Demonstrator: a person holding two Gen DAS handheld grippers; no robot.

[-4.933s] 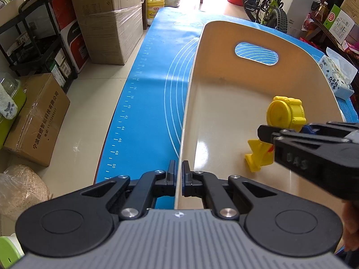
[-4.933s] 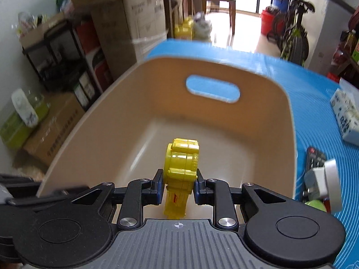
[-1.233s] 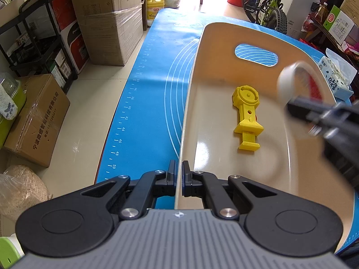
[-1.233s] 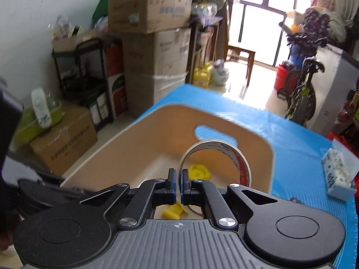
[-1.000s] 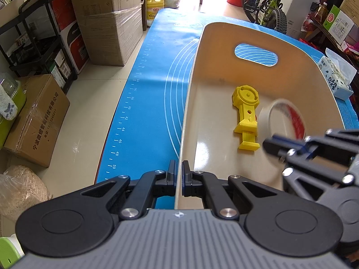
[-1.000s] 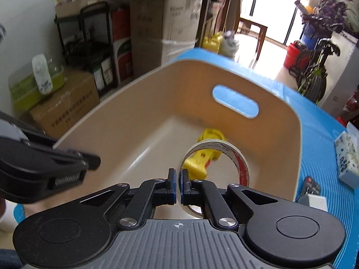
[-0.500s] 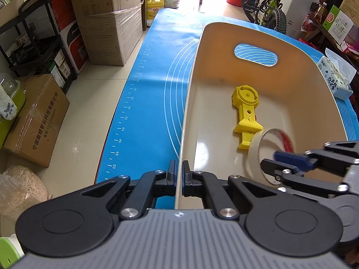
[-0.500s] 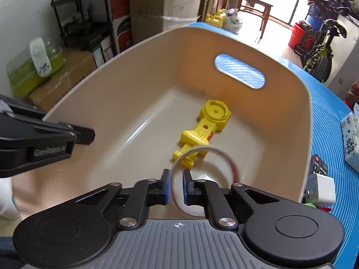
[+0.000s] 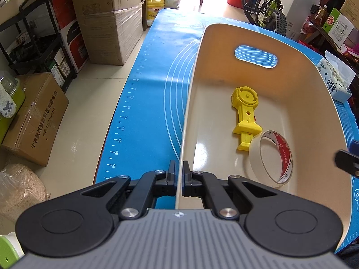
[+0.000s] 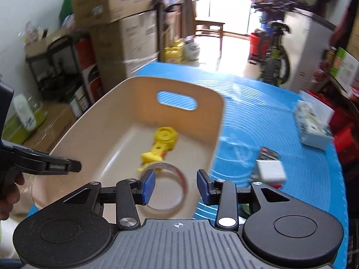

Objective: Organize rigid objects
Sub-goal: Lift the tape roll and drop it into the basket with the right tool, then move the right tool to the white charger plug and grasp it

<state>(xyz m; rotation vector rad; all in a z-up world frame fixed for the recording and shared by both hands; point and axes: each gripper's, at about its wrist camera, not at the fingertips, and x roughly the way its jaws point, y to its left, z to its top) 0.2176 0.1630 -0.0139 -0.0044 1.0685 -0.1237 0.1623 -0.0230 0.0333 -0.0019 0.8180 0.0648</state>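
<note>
In the left wrist view, the left gripper (image 9: 178,174) has its jaws closed tight on the near left wall of the beige tub (image 9: 314,103), one finger outside the wall and one inside. The tub stands on a blue mat (image 9: 152,85) that covers the table. On the tub's floor lies a yellow plastic part (image 9: 245,114), with its round head toward the far wall that has the handle hole. Just beside its near end is the roll of tape (image 9: 271,158), which seems to touch the part's tip and leans a little. A black tip of the right gripper (image 9: 346,160) shows at the right edge, apart from the tape. A tissue pack (image 9: 334,83) lies on the mat beyond the tub's right wall.

In the right wrist view, which is blurred, the right gripper (image 10: 176,186) has its jaws about half open; they have just been opening. Nothing is pressed between the blue pads (image 10: 149,185). The tape (image 10: 166,187) appears behind them, down in the tub (image 10: 215,134). The yellow part (image 10: 161,145) lies beyond it. On the mat (image 10: 258,123) to the right are a white block (image 10: 271,170) and the tissue pack (image 10: 311,125). The left gripper (image 10: 44,163) and a hand (image 10: 9,192) show at the left edge.
</note>
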